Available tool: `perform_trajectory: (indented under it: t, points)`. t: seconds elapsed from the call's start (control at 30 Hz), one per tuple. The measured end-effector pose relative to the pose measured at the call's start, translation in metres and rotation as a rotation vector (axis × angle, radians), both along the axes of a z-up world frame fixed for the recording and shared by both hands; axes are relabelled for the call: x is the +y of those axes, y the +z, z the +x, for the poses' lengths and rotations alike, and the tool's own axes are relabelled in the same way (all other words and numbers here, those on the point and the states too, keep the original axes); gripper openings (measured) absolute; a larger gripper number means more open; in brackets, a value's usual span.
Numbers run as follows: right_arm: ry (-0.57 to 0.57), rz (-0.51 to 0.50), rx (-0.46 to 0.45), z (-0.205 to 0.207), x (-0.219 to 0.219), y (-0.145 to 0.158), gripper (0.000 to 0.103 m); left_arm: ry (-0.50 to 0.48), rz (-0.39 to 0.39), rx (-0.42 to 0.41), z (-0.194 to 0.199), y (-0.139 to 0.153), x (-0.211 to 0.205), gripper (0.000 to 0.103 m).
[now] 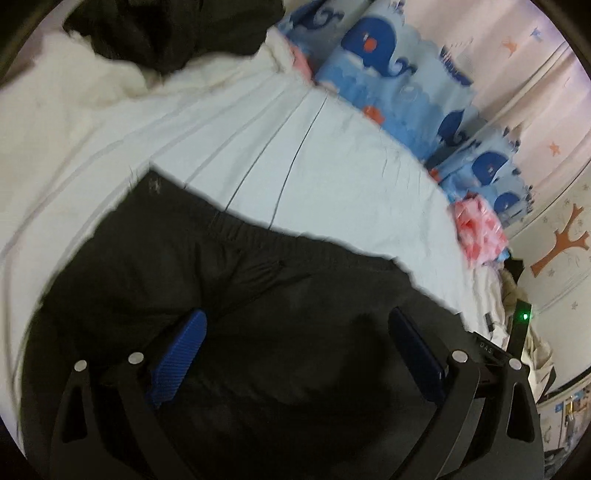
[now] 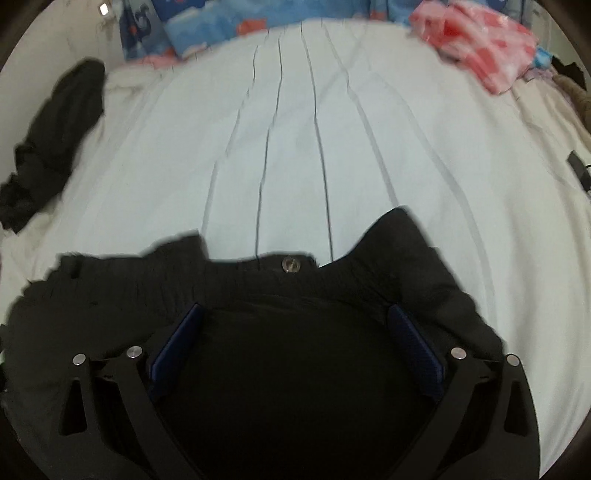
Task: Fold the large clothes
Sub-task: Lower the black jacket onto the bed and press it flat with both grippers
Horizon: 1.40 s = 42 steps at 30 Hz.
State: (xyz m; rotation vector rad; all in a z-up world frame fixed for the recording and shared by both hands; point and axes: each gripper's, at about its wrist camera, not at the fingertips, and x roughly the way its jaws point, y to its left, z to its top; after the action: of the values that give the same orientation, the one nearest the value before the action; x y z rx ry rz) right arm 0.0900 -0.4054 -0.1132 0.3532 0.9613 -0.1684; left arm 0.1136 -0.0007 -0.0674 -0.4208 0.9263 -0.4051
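Observation:
A pair of black trousers (image 1: 229, 280) lies on the white bed sheet (image 1: 314, 155), its elastic waistband toward the far side. My left gripper (image 1: 295, 325) is open just above the cloth, blue pads (image 1: 184, 347) wide apart, nothing between them. In the right wrist view the same trousers (image 2: 258, 295) show a waistband with a metal button (image 2: 291, 264). My right gripper (image 2: 293, 321) is open over the waist area, fingers (image 2: 413, 343) spread, holding nothing. The sheet (image 2: 295, 129) stretches beyond.
Another black garment (image 2: 55, 140) lies crumpled at the left of the bed, also at the top of the left wrist view (image 1: 166, 29). Blue whale-print bedding (image 1: 406, 85) and a pink bag (image 2: 480, 51) line the far edge. A small dark device (image 2: 578, 166) lies at right.

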Motion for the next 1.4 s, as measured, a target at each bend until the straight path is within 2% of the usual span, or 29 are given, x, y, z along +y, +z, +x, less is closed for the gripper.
perform_trajectory:
  t: [0.1, 0.13, 0.2, 0.23, 0.3, 0.37, 0.5, 0.67, 0.77, 0.9, 0.97, 1.03, 1.1, 1.13, 1.17, 1.3, 1.4]
  points:
    - [-0.025, -0.079, -0.093, -0.016, -0.004, 0.023, 0.096, -0.012, 0.08, -0.127, -0.014, 0.029, -0.018, 0.096]
    - [-0.033, -0.1, -0.096, -0.017, -0.007, 0.023, 0.096, -0.014, 0.111, -0.149, -0.015, 0.031, -0.027, 0.096]
    - [-0.054, -0.13, -0.049, -0.02, -0.02, 0.005, 0.096, -0.012, 0.158, -0.142, -0.011, 0.023, -0.041, 0.096]
    - [-0.073, -0.109, 0.005, -0.019, -0.029, -0.017, 0.096, -0.012, 0.175, -0.12, -0.008, 0.012, -0.046, 0.096]
    - [-0.119, 0.023, -0.008, -0.027, -0.048, -0.04, 0.096, -0.001, 0.159, -0.091, -0.003, -0.008, -0.046, 0.096]
    - [-0.13, 0.049, -0.039, -0.031, -0.054, -0.043, 0.096, 0.021, 0.16, -0.106, -0.002, -0.016, -0.045, 0.096]
    - [-0.122, 0.039, -0.065, -0.036, -0.052, -0.05, 0.096, 0.013, 0.208, -0.129, -0.006, -0.023, -0.051, 0.096]
    - [-0.126, 0.03, -0.071, -0.041, -0.053, -0.053, 0.096, 0.015, 0.242, -0.141, -0.008, -0.027, -0.056, 0.096]
    - [-0.13, -0.001, -0.029, -0.031, -0.051, -0.032, 0.096, 0.021, 0.271, -0.154, -0.01, -0.029, -0.059, 0.096]
    - [-0.057, -0.019, -0.196, -0.03, -0.013, 0.03, 0.096, 0.024, 0.278, -0.162, -0.011, -0.029, -0.06, 0.096]
    - [0.023, -0.027, -0.225, -0.019, 0.015, 0.048, 0.096, 0.024, 0.276, -0.164, -0.011, -0.029, -0.059, 0.096]
    - [0.11, -0.054, -0.204, -0.005, 0.045, 0.046, 0.096, 0.025, 0.275, -0.165, -0.011, -0.029, -0.059, 0.096]
    - [0.183, -0.153, -0.052, 0.018, 0.074, 0.004, 0.096, 0.025, 0.262, -0.167, -0.011, -0.028, -0.057, 0.096]
    - [0.192, -0.135, -0.01, 0.023, 0.076, -0.015, 0.096, 0.024, 0.242, -0.169, -0.011, -0.026, -0.055, 0.096]
    - [0.18, -0.1, -0.013, 0.024, 0.072, -0.024, 0.096, 0.024, 0.234, -0.17, -0.011, -0.026, -0.054, 0.096]
    - [0.175, -0.085, -0.019, 0.022, 0.067, -0.03, 0.096, 0.015, 0.262, -0.18, -0.013, -0.027, -0.059, 0.096]
    - [0.213, -0.074, 0.046, 0.025, 0.062, -0.023, 0.096, 0.012, 0.277, -0.185, -0.014, -0.029, -0.06, 0.096]
